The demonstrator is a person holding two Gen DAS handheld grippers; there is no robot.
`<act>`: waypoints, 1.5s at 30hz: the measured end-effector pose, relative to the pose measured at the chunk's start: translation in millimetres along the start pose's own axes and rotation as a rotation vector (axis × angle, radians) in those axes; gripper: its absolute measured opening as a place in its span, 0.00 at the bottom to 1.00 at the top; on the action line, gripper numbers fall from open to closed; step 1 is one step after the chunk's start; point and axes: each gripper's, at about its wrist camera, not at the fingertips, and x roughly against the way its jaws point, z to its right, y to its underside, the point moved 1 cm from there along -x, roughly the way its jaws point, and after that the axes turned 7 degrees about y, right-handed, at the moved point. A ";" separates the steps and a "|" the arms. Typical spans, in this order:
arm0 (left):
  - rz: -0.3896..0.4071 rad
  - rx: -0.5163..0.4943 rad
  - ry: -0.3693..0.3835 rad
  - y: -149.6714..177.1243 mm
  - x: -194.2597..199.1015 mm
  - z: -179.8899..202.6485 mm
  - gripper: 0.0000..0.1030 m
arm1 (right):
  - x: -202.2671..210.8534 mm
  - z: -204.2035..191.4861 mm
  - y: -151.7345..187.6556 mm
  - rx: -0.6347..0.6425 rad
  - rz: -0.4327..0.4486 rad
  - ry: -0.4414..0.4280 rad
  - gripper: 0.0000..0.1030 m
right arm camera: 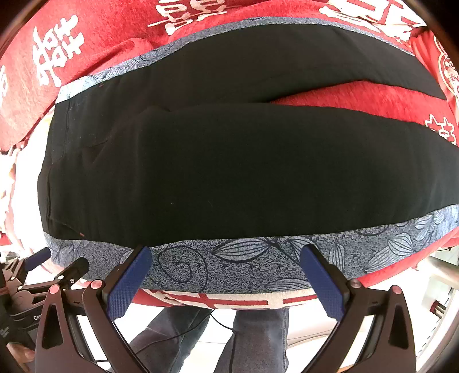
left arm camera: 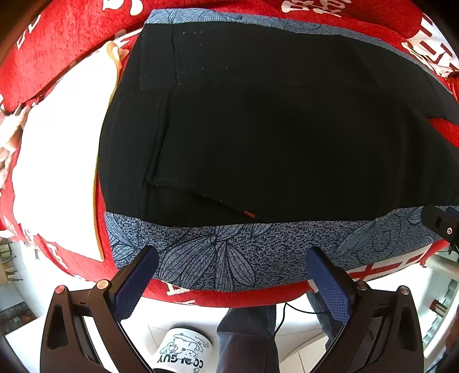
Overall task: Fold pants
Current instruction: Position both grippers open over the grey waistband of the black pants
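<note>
Black pants (right arm camera: pixel 243 160) lie on a blue floral cloth (right arm camera: pixel 258 258) over a red blanket (right arm camera: pixel 114 43).

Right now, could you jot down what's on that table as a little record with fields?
garment: black pants, spread flat, legs apart at the far end
under it: blue-grey leaf-print cloth
beneath that: red cover with white characters
beside pants: white folded item
left gripper: fingers wide open, holding nothing
right gripper: fingers wide open, holding nothing
folding: not yet begun
</note>
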 end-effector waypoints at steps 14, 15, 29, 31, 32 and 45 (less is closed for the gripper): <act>0.046 0.005 0.001 12.3 17.6 6.3 1.00 | 18.0 -3.9 -2.7 0.013 0.026 0.004 1.00; 0.052 0.004 0.001 14.3 18.9 8.0 1.00 | 19.4 -4.1 -1.9 0.014 0.031 0.006 1.00; 0.101 -0.006 0.000 17.9 34.4 25.2 1.00 | 29.2 1.2 2.4 0.018 0.070 0.026 1.00; 0.100 -0.007 0.001 18.1 34.6 26.3 1.00 | 29.8 2.1 4.6 0.018 0.071 0.024 1.00; 0.100 -0.008 0.000 17.8 34.5 26.8 1.00 | 29.7 2.1 4.9 0.016 0.070 0.022 1.00; 0.086 -0.008 0.000 18.3 31.1 25.4 1.00 | 27.7 3.6 9.3 0.000 0.071 0.030 1.00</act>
